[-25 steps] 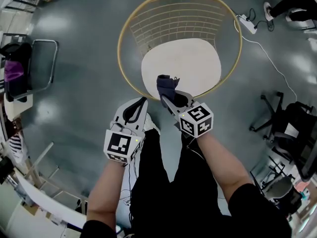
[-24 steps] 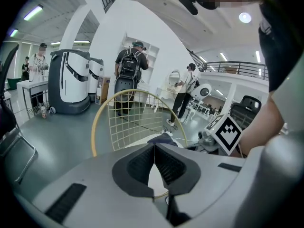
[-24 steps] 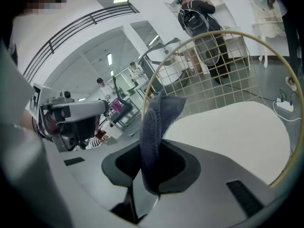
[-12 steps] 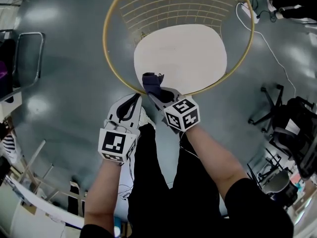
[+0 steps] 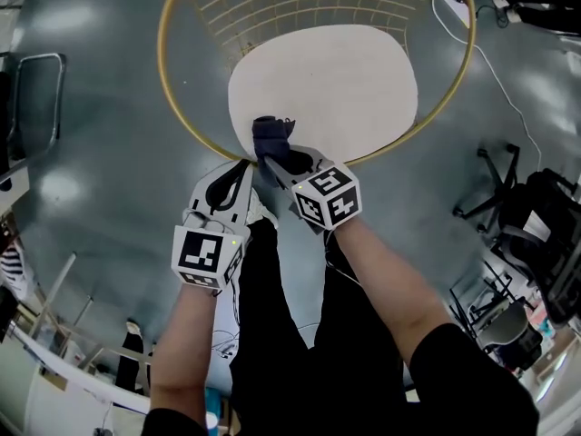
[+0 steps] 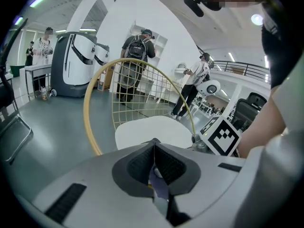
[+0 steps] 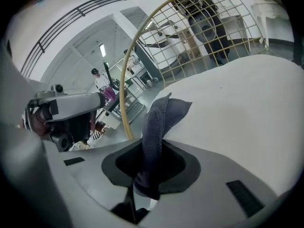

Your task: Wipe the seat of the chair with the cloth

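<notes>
- The right gripper (image 5: pixel 271 159) has its jaws clamped on a dark blue cloth (image 5: pixel 270 136). The cloth sits at the near edge of the chair's white seat (image 5: pixel 345 84).
- In the right gripper view the cloth (image 7: pixel 159 120) rises from between the closed jaws of the right gripper (image 7: pixel 151 148) as a crumpled fold. The white seat (image 7: pixel 237 113) fills the space behind and to the right of it. I cannot tell whether the cloth presses on the seat.
- The left gripper (image 5: pixel 241 169) is just beside the right one. Its tip lies at the gold rim (image 5: pixel 172 107) of the chair and its body is over the grey floor (image 5: pixel 109 180).
- In the left gripper view the left gripper (image 6: pixel 154 145) has its jaws shut together, and no object from the scene is held between them. Beyond them stand the seat (image 6: pixel 152 128), the gold rim (image 6: pixel 88 118) and the wire-grid backrest (image 6: pixel 142 94).
- The right gripper's marker cube (image 6: pixel 222 137) shows at the right of that view, close to the seat's edge.
- The backrest (image 5: pixel 300 3) is a lattice of thin gold wires. It curves up from the far side of the seat, inside the round rim.
- The person stands at the front of the chair, in black trousers (image 5: pixel 300 334), with both forearms reaching forward.
- A white cable (image 5: pixel 508 89) runs across the floor to the right of the chair. A black office chair (image 5: pixel 536 216) stands further right, well apart.
- In the left gripper view a person with a backpack (image 6: pixel 137 49) stands behind the backrest.
</notes>
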`<control>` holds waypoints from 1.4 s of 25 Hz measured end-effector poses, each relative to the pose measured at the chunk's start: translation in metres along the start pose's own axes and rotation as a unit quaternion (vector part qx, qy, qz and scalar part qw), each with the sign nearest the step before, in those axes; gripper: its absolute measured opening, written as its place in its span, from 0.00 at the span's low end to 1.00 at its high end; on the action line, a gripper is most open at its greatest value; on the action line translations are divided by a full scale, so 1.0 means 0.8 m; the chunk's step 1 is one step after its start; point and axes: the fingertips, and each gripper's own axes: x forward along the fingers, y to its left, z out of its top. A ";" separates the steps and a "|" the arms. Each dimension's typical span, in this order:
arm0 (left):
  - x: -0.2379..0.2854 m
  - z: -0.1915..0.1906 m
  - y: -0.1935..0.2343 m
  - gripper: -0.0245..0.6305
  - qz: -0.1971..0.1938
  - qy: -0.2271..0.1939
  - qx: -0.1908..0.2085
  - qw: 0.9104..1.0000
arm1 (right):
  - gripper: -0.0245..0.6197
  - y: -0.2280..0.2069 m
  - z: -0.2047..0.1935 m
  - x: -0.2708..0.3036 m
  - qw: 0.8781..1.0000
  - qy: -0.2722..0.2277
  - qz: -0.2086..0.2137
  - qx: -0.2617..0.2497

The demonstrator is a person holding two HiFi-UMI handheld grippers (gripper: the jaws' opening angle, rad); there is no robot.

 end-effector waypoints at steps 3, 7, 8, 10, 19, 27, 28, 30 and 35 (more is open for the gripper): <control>0.018 -0.001 -0.012 0.07 -0.001 0.004 -0.001 1.000 | 0.18 -0.018 0.000 -0.012 1.000 0.003 -0.003 -0.010; 0.033 -0.002 -0.018 0.07 -0.001 0.007 -0.001 1.000 | 0.18 -0.048 -0.005 -0.027 1.000 0.006 -0.022 -0.004; 0.035 -0.002 -0.018 0.07 -0.001 0.007 -0.001 1.000 | 0.18 -0.056 -0.007 -0.030 1.000 0.008 -0.028 -0.004; 0.039 -0.003 -0.020 0.07 -0.002 0.007 -0.001 1.000 | 0.18 -0.073 -0.013 -0.038 0.999 0.012 -0.041 -0.006; 0.083 0.007 -0.064 0.07 -0.011 0.014 0.008 1.000 | 0.18 -0.156 -0.027 -0.106 0.995 0.027 -0.093 -0.025; 0.102 0.014 -0.097 0.07 -0.015 0.015 0.011 1.000 | 0.18 -0.230 -0.024 -0.176 0.987 0.024 -0.156 -0.016; 0.104 0.015 -0.101 0.07 -0.016 0.015 0.010 1.000 | 0.18 -0.238 -0.024 -0.184 0.986 0.024 -0.162 -0.017; 0.107 0.017 -0.108 0.07 -0.016 0.014 0.009 1.000 | 0.18 -0.250 -0.021 -0.199 0.984 0.025 -0.176 -0.021; 0.114 0.022 -0.124 0.07 -0.018 0.012 0.006 1.000 | 0.18 -0.277 -0.011 -0.233 0.974 0.032 -0.222 -0.038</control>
